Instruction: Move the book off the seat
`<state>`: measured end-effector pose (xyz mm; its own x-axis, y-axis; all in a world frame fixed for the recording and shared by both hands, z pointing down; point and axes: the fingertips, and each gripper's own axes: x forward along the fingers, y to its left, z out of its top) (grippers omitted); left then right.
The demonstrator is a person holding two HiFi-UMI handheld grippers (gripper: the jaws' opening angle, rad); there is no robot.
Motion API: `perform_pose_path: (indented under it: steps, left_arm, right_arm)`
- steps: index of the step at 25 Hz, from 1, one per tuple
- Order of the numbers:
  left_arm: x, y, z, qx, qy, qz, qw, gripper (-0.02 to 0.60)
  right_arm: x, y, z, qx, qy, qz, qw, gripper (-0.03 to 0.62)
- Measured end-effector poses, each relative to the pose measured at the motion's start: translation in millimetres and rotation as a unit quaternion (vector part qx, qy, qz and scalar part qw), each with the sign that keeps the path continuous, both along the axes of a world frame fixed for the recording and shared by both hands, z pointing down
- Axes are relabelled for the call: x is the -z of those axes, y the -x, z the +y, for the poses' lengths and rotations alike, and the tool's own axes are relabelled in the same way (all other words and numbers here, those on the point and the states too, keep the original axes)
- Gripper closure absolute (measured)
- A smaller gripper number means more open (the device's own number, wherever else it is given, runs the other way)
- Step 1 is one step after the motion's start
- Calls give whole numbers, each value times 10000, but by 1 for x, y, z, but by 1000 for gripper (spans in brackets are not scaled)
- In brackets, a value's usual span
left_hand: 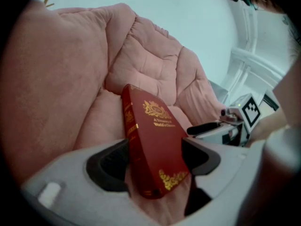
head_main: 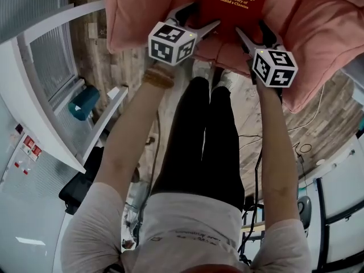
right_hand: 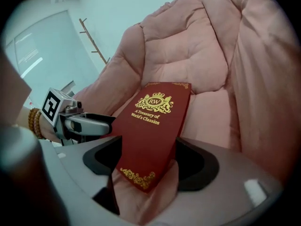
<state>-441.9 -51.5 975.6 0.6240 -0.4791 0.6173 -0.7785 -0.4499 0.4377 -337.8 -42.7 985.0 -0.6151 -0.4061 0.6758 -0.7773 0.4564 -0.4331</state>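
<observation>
person: standing, black trousers (head_main: 199,147), pale top with a line of print too small to read; bead bracelet (head_main: 158,77) on the left wrist.
floor: wood planks (head_main: 267,135), loose cables (head_main: 304,147) lying to the person's right.
to the left: white frame unit (head_main: 54,118) with a teal object (head_main: 85,102) on its ledge; red labels (head_main: 29,147) on the white panel, not legible.
left gripper (head_main: 199,20): jaws spread wide, the near end of the book between them; a dark gap shows between the left pad and the spine, no squeeze visible.
right gripper (head_main: 255,34): jaws spread wide, the book's near corner lying between them over pink fabric; no squeeze visible.
marker cubes: one on each gripper, black and white squares.
book (head_main: 239,4): red hardcover on the seat of the armchair, near end at the front edge of the seat cushion, far end towards the backrest; sits tilted, spine side raised in the left gripper view.
writing: gold crest with "rw", then "a treasury of world's classics"; gold ornament at the lower corner, gold bands on the spine.
armchair (head_main: 318,33): pink, padded and quilted; arms rise on both sides of the book, backrest behind it.
obstruction: none on the book apart from the two grippers.
far: pale wall; thin wooden stand (right_hand: 96,51) against it.
</observation>
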Motion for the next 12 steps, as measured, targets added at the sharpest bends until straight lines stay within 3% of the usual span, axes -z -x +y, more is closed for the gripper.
perform_pose_path:
  steps: [5,12]
  left_arm:
    - [-11,1,-1,-5,90,-23,10000,228]
    - [-19,-4,3,-175,109,-145,9997,230]
  right_arm:
    - [-19,-2,-1,-173,214,-24,9996,223]
    - [-28,8,1,63,222,16,9997,237]
